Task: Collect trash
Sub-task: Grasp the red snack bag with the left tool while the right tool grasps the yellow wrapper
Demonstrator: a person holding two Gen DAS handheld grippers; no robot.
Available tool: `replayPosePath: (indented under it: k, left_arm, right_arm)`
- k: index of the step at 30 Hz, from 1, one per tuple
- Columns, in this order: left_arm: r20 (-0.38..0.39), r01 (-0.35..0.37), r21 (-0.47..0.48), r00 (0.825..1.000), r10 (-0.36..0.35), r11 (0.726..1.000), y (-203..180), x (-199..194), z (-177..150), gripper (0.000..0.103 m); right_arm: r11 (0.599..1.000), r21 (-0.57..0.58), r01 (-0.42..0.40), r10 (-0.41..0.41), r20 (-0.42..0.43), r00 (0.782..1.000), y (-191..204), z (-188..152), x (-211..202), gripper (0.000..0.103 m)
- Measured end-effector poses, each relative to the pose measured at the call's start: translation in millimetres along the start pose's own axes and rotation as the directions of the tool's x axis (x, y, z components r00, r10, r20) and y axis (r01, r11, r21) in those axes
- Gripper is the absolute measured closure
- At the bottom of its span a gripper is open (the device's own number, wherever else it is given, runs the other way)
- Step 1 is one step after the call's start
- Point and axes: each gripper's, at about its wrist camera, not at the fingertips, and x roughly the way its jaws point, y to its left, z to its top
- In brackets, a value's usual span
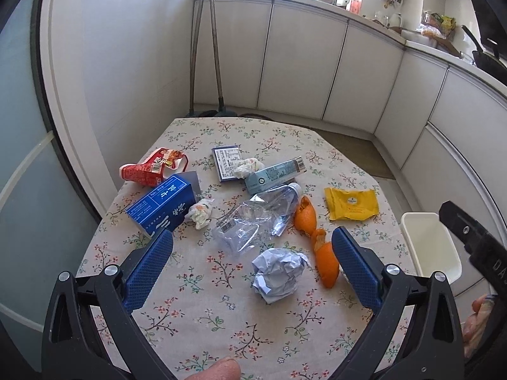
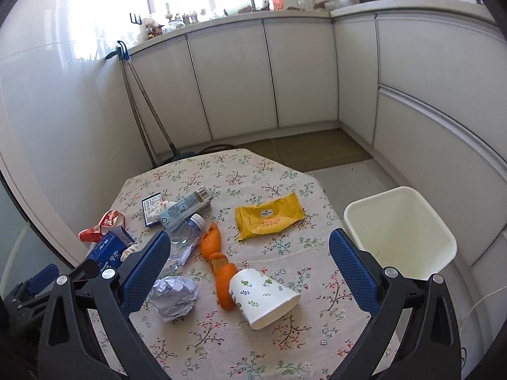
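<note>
Meanwhile, a tipped paper cup (image 2: 263, 297) printed with small leaves is seen lying on its side on the floral tablecloth (image 2: 221, 342), its open mouth turned toward the near right and its long axis running from upper left to lower right, almost squarely between the widely parted, empty fingers of the right gripper (image 2: 250, 269). It is judged the nearest piece of trash to that gripper, and the white bin (image 2: 443, 237) is set just off the table's right edge, on the same side. Orange peel (image 2: 221, 272) is pressed against the cup's closed end, and a crumpled paper ball (image 2: 174, 297) is found just to the left. The left gripper (image 1: 253, 269) is also held wide open and empty above the paper ball, with a crushed clear bottle (image 1: 256, 218), a blue carton (image 1: 161, 205) and a yellow wrapper (image 1: 351, 204) scattered beyond.
</note>
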Motion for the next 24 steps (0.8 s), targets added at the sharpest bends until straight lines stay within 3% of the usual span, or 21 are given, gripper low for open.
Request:
replayPosePath:
  k: [5,8,13,15,19,24]
  left_arm:
    - [-0.082,-0.034,-0.047,0.996,0.03,0.998,28,28,32,0.007]
    - [-0.093,-0.071,-0.094,0.994,0.063,0.993,50,42,58,0.007]
    - [-0.156,-0.055,-0.22,0.987,0.021,0.974,94,84,96,0.007]
    - [-0.187,-0.105,-0.266,0.981,0.055,0.958,107,102,103,0.007]
    - [-0.223,-0.217,-0.423,0.966,0.13,0.88,135,129,100,0.007]
    - [-0.243,-0.266,-0.638,0.96,0.139,0.723,166,156,92,0.007]
  right_arm:
    - [0.999,0.029,-0.044,0.047,-0.081,0.996,1,31,26,0.005]
    - [0.996,0.058,-0.063,0.07,-0.12,0.99,-3,42,44,0.005]
    - [0.987,0.145,-0.067,0.095,-0.196,0.976,-27,33,79,0.005]
    - [0.975,0.203,-0.09,0.14,-0.246,0.959,-37,29,94,0.005]
    - [0.957,0.272,-0.097,0.172,-0.268,0.948,-54,29,109,0.005]
    - [0.96,0.264,-0.089,0.164,-0.274,0.948,-60,34,120,0.005]
